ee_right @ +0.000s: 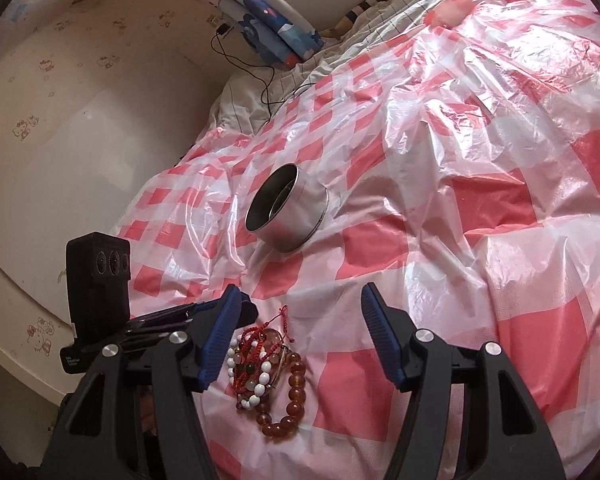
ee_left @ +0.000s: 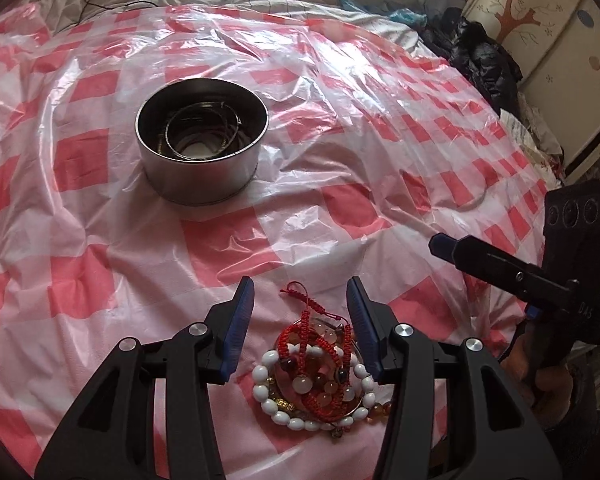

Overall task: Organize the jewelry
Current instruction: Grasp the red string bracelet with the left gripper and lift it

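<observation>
A pile of bracelets (ee_left: 316, 376) lies on the checked plastic sheet: a white bead bracelet (ee_left: 266, 390), red cord bracelets (ee_left: 308, 312) and amber beads. My left gripper (ee_left: 300, 292) is open, its jaws on either side of the pile just above it. In the right wrist view the same pile (ee_right: 264, 364) lies low between the jaws, near the left one, with an amber bead bracelet (ee_right: 288, 404) at its near side. My right gripper (ee_right: 296, 300) is open and empty. A steel tin (ee_left: 202, 140) with thin metal bangles inside stands farther back; it also shows in the right wrist view (ee_right: 286, 212).
The red-and-white plastic sheet (ee_left: 380, 120) covers a bed. Dark clothes (ee_left: 476, 56) and a cupboard (ee_left: 540, 40) stand at the right. A wall (ee_right: 80, 140) and a black cable (ee_right: 260, 76) are at the left. My right gripper shows in the left view (ee_left: 500, 268).
</observation>
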A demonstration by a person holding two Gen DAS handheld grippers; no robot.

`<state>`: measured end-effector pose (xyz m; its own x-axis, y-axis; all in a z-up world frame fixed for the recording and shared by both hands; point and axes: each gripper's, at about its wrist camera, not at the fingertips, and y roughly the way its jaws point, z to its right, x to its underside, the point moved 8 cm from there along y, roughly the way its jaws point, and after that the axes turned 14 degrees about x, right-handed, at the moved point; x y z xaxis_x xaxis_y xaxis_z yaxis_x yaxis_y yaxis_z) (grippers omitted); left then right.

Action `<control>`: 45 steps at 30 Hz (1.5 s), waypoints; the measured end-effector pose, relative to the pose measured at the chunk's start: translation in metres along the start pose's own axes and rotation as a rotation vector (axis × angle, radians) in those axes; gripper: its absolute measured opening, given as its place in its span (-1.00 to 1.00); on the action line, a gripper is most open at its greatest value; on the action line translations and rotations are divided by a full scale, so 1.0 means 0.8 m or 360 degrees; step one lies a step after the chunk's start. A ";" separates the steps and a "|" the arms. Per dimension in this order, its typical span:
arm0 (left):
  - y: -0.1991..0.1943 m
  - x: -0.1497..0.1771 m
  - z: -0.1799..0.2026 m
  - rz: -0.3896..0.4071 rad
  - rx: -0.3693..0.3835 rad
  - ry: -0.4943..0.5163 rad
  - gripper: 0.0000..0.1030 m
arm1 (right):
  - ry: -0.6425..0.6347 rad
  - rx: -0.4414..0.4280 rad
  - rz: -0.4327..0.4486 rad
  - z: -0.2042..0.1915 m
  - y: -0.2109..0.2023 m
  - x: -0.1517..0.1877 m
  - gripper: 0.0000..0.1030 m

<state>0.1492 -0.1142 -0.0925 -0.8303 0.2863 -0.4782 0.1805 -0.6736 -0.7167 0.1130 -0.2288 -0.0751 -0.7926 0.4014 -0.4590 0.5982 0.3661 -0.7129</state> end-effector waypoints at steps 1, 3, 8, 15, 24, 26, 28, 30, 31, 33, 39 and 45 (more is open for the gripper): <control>0.006 0.002 0.002 -0.0033 -0.0020 0.0017 -0.12 | 0.0006 -0.0005 0.0001 0.001 0.000 -0.001 0.18; 0.019 0.006 0.006 -0.0097 -0.0055 0.0048 -0.12 | 0.0015 -0.0016 0.0006 0.001 0.000 -0.003 0.18; 0.028 0.009 0.006 -0.0127 -0.0129 0.0106 -0.93 | 0.0020 -0.0060 0.0009 -0.004 0.000 -0.005 0.28; -0.032 -0.020 0.015 0.0116 0.0201 -0.0056 -0.93 | -0.0035 -0.0108 -0.0033 -0.017 0.006 0.001 0.29; -0.113 -0.045 -0.010 0.0418 0.0442 -0.0250 -0.94 | -0.0550 -0.0095 -0.0165 -0.098 0.039 0.054 0.29; -0.122 -0.049 -0.014 0.0455 0.0428 -0.0259 -0.93 | -0.0629 -0.0055 -0.0157 -0.106 0.045 0.062 0.29; -0.129 -0.049 -0.017 0.0475 0.0423 -0.0267 -0.93 | -0.0655 -0.0051 -0.0155 -0.112 0.052 0.065 0.29; -0.132 -0.050 -0.018 0.0486 0.0430 -0.0273 -0.93 | -0.0679 -0.0035 -0.0165 -0.117 0.062 0.067 0.29; -0.133 -0.051 -0.018 0.0486 0.0430 -0.0271 -0.93 | -0.0689 -0.0023 -0.0169 -0.118 0.066 0.068 0.29; -0.134 -0.051 -0.019 0.0487 0.0429 -0.0268 -0.93 | -0.0707 0.0002 -0.0190 -0.121 0.080 0.072 0.29; -0.136 -0.049 -0.022 0.0491 0.0429 -0.0270 -0.93 | -0.0677 0.0083 -0.0215 -0.112 0.101 0.070 -0.20; -0.135 -0.050 -0.025 0.0491 0.0426 -0.0275 -0.93 | -0.0624 0.0052 -0.0196 -0.107 0.094 0.064 -0.74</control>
<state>0.1738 -0.0389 -0.0059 -0.8391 -0.0587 -0.5407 0.3097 -0.8688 -0.3864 0.1276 -0.1089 -0.1068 -0.8467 0.0037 -0.5320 0.4971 0.3618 -0.7886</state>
